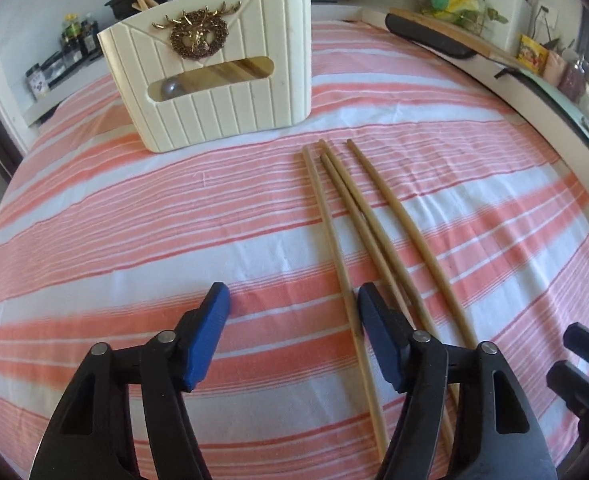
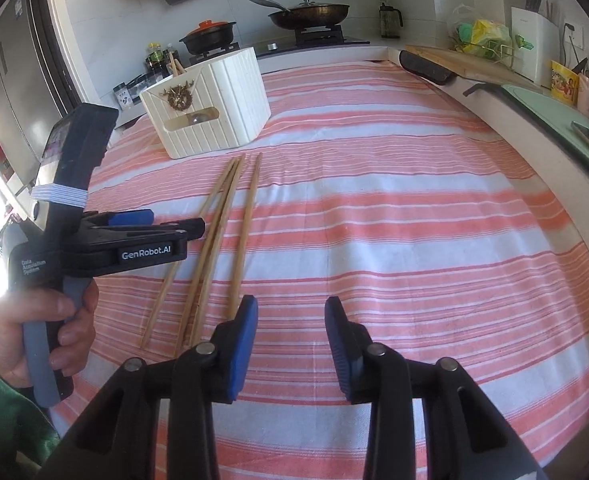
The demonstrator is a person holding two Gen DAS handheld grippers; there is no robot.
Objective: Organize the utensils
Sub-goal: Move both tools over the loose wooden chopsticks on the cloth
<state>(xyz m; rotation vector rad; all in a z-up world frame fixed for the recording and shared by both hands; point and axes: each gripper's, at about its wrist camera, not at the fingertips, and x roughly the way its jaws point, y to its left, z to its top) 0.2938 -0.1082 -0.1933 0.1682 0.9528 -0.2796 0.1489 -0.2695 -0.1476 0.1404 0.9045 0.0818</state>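
Observation:
Several wooden chopsticks [image 1: 390, 216] lie side by side on the pink-striped cloth [image 1: 134, 216], pointing toward a cream utensil holder [image 1: 210, 92] with a gold deer badge. Two sticks poke out of the holder's top, and a metal spoon shows through its slot. My left gripper [image 1: 292, 304] is open just above the cloth. The leftmost chopstick runs between its fingers, close to the right pad [image 1: 378, 332], with no pad pressing it. In the right wrist view, my right gripper [image 2: 290, 316] is open and empty, just right of the chopsticks [image 2: 218, 216]. A hand holds the left gripper [image 2: 174, 224] over the sticks.
The holder [image 2: 210, 108] stands at the far left of the cloth. Behind it a stove carries a frying pan [image 2: 306, 10] and a black pot with an orange lid [image 2: 210, 34]. A wooden cutting board [image 2: 454, 62] and jars line the right counter edge.

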